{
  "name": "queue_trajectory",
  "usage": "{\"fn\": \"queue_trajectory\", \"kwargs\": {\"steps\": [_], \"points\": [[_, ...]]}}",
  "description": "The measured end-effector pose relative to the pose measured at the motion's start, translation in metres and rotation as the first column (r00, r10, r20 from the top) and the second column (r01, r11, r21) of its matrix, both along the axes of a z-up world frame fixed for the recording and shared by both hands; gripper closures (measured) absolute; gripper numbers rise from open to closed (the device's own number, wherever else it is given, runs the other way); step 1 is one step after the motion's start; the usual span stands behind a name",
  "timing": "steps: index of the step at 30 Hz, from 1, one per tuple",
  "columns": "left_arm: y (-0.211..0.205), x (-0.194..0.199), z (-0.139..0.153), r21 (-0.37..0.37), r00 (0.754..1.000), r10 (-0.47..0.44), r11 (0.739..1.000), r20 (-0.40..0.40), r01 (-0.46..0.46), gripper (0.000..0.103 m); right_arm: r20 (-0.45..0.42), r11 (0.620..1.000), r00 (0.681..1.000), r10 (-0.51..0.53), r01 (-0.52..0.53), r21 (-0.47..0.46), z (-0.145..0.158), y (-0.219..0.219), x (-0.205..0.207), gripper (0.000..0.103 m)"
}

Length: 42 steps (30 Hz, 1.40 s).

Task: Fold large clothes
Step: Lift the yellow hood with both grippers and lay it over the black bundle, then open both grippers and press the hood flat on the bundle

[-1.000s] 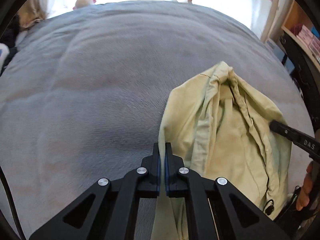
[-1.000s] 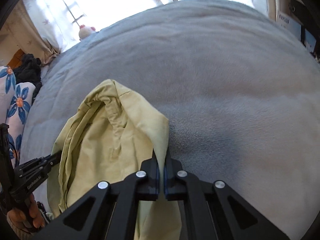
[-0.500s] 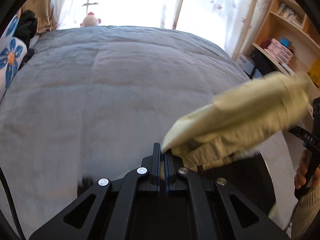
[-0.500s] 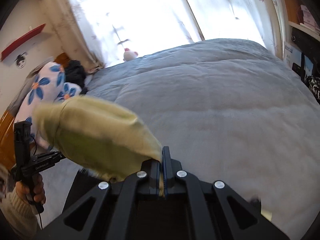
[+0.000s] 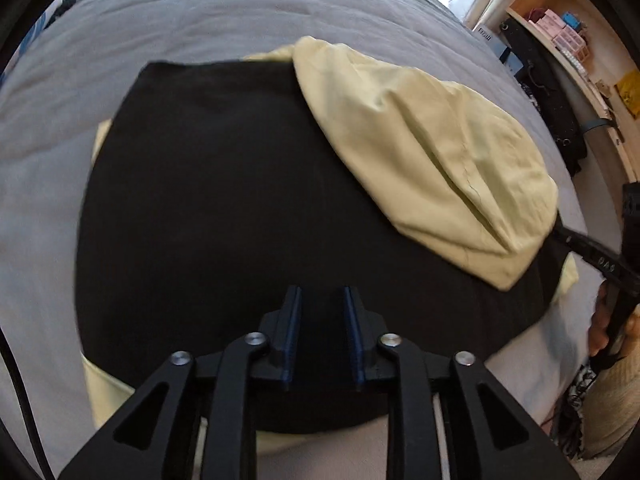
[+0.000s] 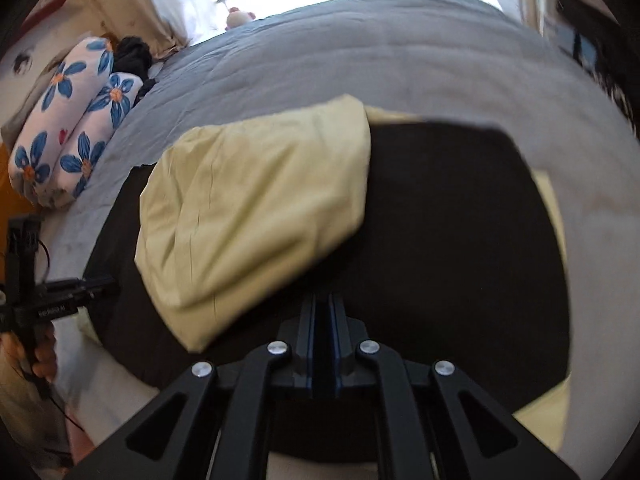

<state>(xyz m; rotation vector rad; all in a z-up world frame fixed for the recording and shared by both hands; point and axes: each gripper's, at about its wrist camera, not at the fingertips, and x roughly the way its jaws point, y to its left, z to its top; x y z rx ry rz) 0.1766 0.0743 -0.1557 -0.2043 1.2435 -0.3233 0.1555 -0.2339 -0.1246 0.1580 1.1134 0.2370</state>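
A large garment lies spread on the grey bed. Its broad black body [image 5: 224, 200] [image 6: 452, 240] faces up, and a pale yellow sleeve or flap [image 5: 432, 160] [image 6: 256, 216] lies folded across it. Pale yellow edges show around the black part. My left gripper [image 5: 320, 300] hovers over the near edge of the black part, open and empty. My right gripper [image 6: 322, 304] is just over the black part beside the yellow flap, its jaws almost together with only a thin gap and nothing visibly between them. Each gripper shows at the edge of the other's view.
The grey bed cover [image 5: 168, 20] [image 6: 400, 52] stretches far beyond the garment. Blue-flowered pillows [image 6: 68, 132] and dark clothing [image 6: 134, 54] lie at the left. A small plush toy [image 6: 238, 18] sits by the bright window. Wooden shelves [image 5: 580, 40] stand right of the bed.
Both grippers lifted the yellow fabric off the bed, swung it and laid it flat with the black side up. The left gripper has opened and released it; the right jaws have parted slightly.
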Motion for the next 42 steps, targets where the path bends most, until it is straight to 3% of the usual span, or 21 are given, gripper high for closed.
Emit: {"fn": "queue_trajectory", "kwargs": {"steps": [4,6,12,15,21,23,25,26,27,28,29,31,34,37,39,42], "points": [[-0.004,-0.017,0.01,-0.055,1.0,-0.001,0.998,0.032,0.003,0.057,0.001,0.999,1.0,-0.029,0.029,0.037,-0.006,0.0,-0.021,0.067],[-0.007,-0.023,0.016,-0.102,0.999,0.014,0.995,0.044,-0.01,0.05,0.016,0.998,0.999,-0.031,0.03,0.06,-0.004,0.004,-0.032,0.061],[-0.014,-0.008,0.01,-0.253,0.999,0.048,0.966,0.001,-0.046,0.05,0.032,0.994,0.999,-0.006,0.002,0.111,0.004,0.018,-0.033,0.061],[-0.018,0.0,0.0,-0.343,0.997,0.073,0.936,-0.033,-0.079,0.05,0.022,0.99,1.0,0.005,-0.008,0.139,0.001,0.027,-0.026,0.061],[-0.032,0.013,-0.021,-0.392,0.993,0.111,0.912,-0.041,-0.118,0.05,-0.014,0.991,0.999,0.033,-0.031,0.133,-0.019,0.057,-0.006,0.062],[-0.032,0.017,-0.027,-0.445,0.99,0.128,0.884,-0.064,-0.143,0.05,-0.035,0.98,0.998,0.052,-0.044,0.193,-0.025,0.064,-0.003,0.085],[-0.028,0.021,-0.031,-0.503,0.983,0.153,0.844,-0.103,-0.184,0.056,-0.057,0.959,0.997,0.042,-0.024,0.283,-0.027,0.065,-0.002,0.085],[-0.026,0.021,-0.028,-0.514,0.98,0.174,0.834,-0.099,-0.2,0.082,-0.067,0.936,0.997,0.031,-0.005,0.352,-0.027,0.064,-0.003,0.085],[-0.023,0.02,-0.021,-0.514,0.979,0.191,0.834,-0.076,-0.203,0.096,-0.076,0.915,0.997,0.027,0.006,0.404,-0.027,0.063,-0.004,0.085],[-0.019,0.018,-0.013,-0.515,0.977,0.21,0.832,-0.049,-0.205,0.096,-0.088,0.886,0.996,0.025,0.019,0.464,-0.029,0.062,-0.006,0.085],[-0.015,0.015,-0.009,-0.51,0.974,0.223,0.835,-0.031,-0.207,0.096,-0.098,0.874,0.995,0.021,0.029,0.485,-0.032,0.062,-0.008,0.086],[-0.017,0.012,-0.006,-0.46,0.976,0.218,0.865,-0.014,-0.2,0.095,-0.11,0.886,0.994,0.023,0.03,0.463,-0.039,0.066,-0.01,0.086],[-0.029,0.014,-0.021,-0.282,0.985,0.167,0.944,-0.033,-0.169,0.092,-0.133,0.918,0.991,0.027,0.028,0.395,-0.051,0.072,-0.015,0.085],[-0.029,0.006,-0.019,-0.244,0.989,0.146,0.959,-0.001,-0.141,0.086,-0.109,0.957,0.992,0.056,-0.022,0.291,-0.037,0.079,-0.022,0.078],[-0.029,0.003,-0.014,-0.217,0.99,0.138,0.967,0.014,-0.131,0.076,-0.071,0.981,0.994,0.083,-0.069,0.182,-0.021,0.085,-0.029,0.07],[-0.028,-0.006,-0.001,-0.124,0.989,0.129,0.985,0.068,-0.12,0.071,0.007,0.991,0.991,0.136,-0.136,0.022,0.003,0.089,-0.043,0.069]]}}
